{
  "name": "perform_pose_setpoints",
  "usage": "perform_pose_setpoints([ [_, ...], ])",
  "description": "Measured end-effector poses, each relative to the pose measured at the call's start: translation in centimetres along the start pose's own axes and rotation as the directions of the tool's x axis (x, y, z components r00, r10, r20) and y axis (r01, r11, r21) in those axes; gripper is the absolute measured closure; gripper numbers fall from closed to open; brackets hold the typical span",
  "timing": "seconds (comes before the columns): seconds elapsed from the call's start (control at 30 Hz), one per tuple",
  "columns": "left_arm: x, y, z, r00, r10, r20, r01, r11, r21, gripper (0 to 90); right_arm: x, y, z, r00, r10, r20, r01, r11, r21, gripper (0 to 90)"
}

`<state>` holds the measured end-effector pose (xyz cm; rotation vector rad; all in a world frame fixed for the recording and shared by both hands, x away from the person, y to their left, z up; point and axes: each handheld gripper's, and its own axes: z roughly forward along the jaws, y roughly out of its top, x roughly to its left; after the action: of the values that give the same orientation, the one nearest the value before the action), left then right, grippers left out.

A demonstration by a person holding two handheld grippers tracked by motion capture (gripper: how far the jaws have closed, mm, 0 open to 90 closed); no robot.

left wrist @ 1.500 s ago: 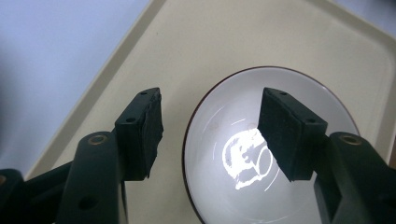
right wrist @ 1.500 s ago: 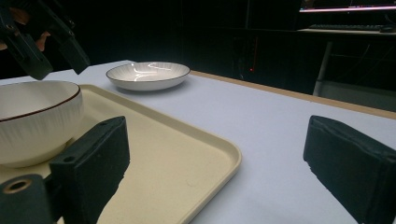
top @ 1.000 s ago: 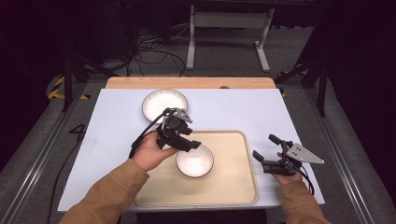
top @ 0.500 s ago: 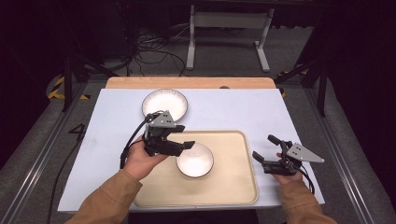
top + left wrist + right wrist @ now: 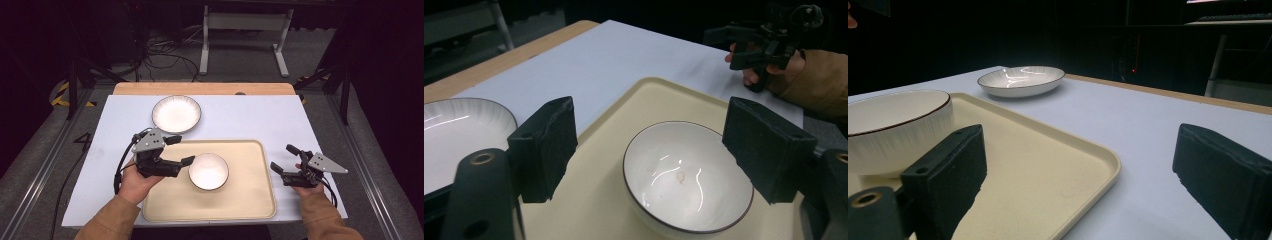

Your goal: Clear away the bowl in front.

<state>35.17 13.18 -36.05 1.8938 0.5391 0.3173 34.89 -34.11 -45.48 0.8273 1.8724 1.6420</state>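
Observation:
A white bowl [image 5: 208,171] with a dark rim stands empty on the left half of a beige tray [image 5: 250,200]. My left gripper [image 5: 182,150] hovers open just left of the bowl, over the tray's left edge, with nothing between its jaws. In the left gripper view the bowl [image 5: 686,182] lies ahead of the wide-apart black pads [image 5: 546,145]. My right gripper [image 5: 281,157] rests open on the table beside the tray's right edge. In the right gripper view the tray's corner [image 5: 1048,165] sits between its pads [image 5: 948,170], with the bowl [image 5: 893,127] at the left.
A white ribbed plate [image 5: 176,113] lies on the pale table sheet [image 5: 250,115] behind the tray, also seen as the plate [image 5: 459,135] and the plate [image 5: 1020,80]. A wooden strip [image 5: 200,88] runs along the table's far edge. Cables and a metal stand lie beyond.
My left gripper has drawn back leftward and toward the person, away from the bowl's rim. The bowl, the plate and my right gripper have stayed put.

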Motion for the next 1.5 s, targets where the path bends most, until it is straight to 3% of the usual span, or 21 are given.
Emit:
perform_pose_setpoints([
  [0.1, 0.2, -0.8, -0.7, 0.9997, 0.013, -0.020, -0.013, 0.9995, -0.029, 20.3, 0.0, 0.0, 0.0, 1.0000, 0.000, -0.002, 0.000, 1.000, -0.002, 7.9],
  [0.37, 1.1, -2.8, -2.4, 0.9981, -0.003, -0.062, -0.002, 0.9969, -0.078, 14.4, 0.0, 0.1, -0.1, 0.9999, -0.010, 0.001, 0.010, 1.000, -0.010, 7.1],
  [0.63, 2.1, -4.8, -4.1, 0.9976, -0.028, -0.063, 0.021, 0.9937, -0.110, 6.3, 0.1, 0.1, -0.3, 0.9996, -0.022, 0.018, 0.022, 1.000, -0.019, 5.5],
  [0.8, 2.8, -6.2, -4.9, 0.9957, -0.075, -0.054, 0.067, 0.9888, -0.133, 3.3, 0.1, 0.2, -0.5, 0.9994, -0.025, 0.022, 0.026, 0.999, -0.040, 3.5],
  [1.03, 3.8, -8.7, -5.4, 0.9881, -0.126, -0.088, 0.112, 0.9827, -0.147, 2.6, 0.1, 0.4, -0.9, 0.9985, -0.046, 0.031, 0.046, 0.999, -0.029, 2.4],
  [1.2, 4.8, -10.4, -5.3, 0.9819, -0.131, -0.137, 0.111, 0.9839, -0.140, 2.4, 0.2, 0.4, -0.9, 0.9980, -0.058, 0.023, 0.058, 0.998, -0.008, 2.4],
  [1.33, 5.3, -11.7, -5.0, 0.9741, -0.177, -0.141, 0.160, 0.9796, -0.122, 1.4, 0.1, 0.4, -1.0, 0.9976, -0.064, 0.027, 0.064, 0.998, 0.000, 2.4],
  [1.5, 5.4, -12.4, -4.6, 0.9694, -0.203, -0.138, 0.192, 0.9771, -0.093, 0.2, -0.1, 0.3, -1.2, 0.9971, -0.064, 0.041, 0.064, 0.998, -0.005, 2.4],
])
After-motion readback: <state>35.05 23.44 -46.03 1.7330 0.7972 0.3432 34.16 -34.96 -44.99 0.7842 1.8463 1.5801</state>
